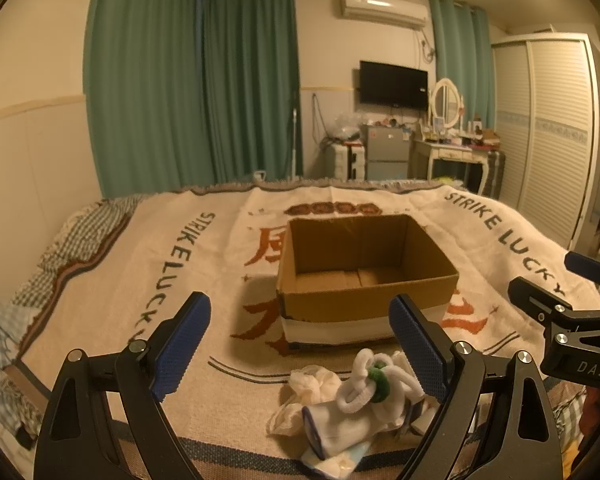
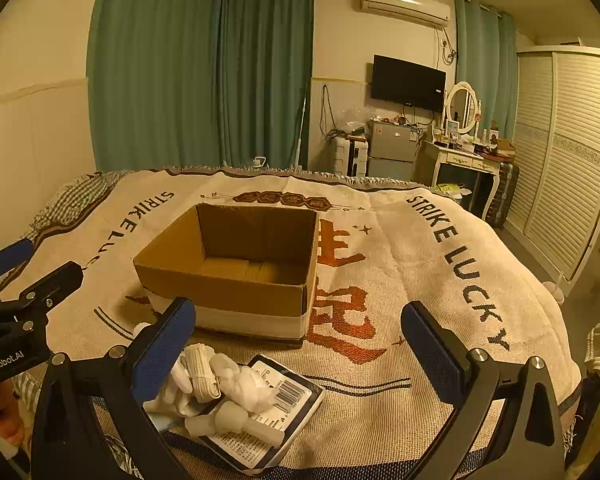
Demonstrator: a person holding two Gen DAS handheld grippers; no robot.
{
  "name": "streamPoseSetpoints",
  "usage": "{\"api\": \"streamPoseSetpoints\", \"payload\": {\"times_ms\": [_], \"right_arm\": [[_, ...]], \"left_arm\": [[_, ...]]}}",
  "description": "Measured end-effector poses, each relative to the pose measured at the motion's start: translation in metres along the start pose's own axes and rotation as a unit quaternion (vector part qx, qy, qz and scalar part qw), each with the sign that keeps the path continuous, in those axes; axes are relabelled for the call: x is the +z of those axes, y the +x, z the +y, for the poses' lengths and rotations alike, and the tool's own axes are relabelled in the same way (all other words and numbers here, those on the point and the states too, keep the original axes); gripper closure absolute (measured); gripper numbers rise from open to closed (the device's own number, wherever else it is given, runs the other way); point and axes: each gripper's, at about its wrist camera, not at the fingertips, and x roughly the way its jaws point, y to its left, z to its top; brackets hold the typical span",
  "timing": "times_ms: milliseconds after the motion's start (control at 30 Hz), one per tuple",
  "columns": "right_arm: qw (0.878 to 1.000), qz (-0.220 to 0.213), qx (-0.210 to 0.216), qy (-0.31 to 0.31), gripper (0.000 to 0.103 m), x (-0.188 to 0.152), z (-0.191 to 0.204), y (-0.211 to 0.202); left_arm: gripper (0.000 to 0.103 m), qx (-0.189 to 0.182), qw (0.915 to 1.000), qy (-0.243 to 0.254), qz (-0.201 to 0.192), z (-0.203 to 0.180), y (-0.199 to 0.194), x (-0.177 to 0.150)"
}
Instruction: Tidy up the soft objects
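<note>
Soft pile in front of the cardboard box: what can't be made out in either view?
- Left wrist: the pile's right side is hidden by the left gripper's finger.
- Right wrist: its left part sits behind the right gripper's finger; the flat packet's print is too small.
- Cardboard box: near floor hidden by its front wall.

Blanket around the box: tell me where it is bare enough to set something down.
Free: the blanket right of the cardboard box, out to the STRIKE LUCKY lettering; likewise left of it in the left wrist view. The box floor is bare too. Crowded: the near strip before the box, where the pile of soft items and a flat packet lie.
</note>
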Motion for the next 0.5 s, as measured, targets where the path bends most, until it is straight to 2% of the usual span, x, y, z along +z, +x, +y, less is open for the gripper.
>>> {"api": "streamPoseSetpoints", "payload": {"times_ms": [500], "right_arm": [[1.000,0.002,0.000,0.000,0.000,-0.0015,0.0007,0.0010]], "left_arm": [[0.011,0.000,1.0000,0.000,0.001,0.0007,0.0003,-0.0038]]}}
